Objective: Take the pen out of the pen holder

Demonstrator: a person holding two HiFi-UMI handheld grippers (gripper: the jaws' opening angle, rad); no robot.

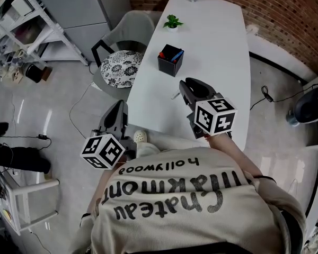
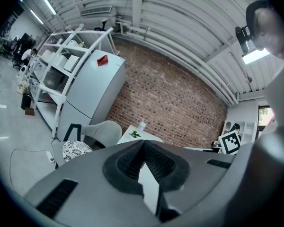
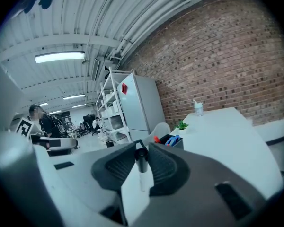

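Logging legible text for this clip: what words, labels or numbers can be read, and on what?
"Chateau": sweatshirt, large print.
"hollywood": same sweatshirt, small print.
Middle word on it: creased, possibly "Marmont", unsure.
Red label on the refrigerator: too small to read.
Marker cubes: patterns only, no letters.

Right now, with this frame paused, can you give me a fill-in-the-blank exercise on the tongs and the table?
1. The right tongs are shut on a ____ with a dark cap.
2. On the white table, the black pen holder stands between the right tongs and a small green ____.
3. The left tongs are shut and hold ____.
4. The wall behind the table is built of ____.

Missing words: pen; plant; nothing; brick.
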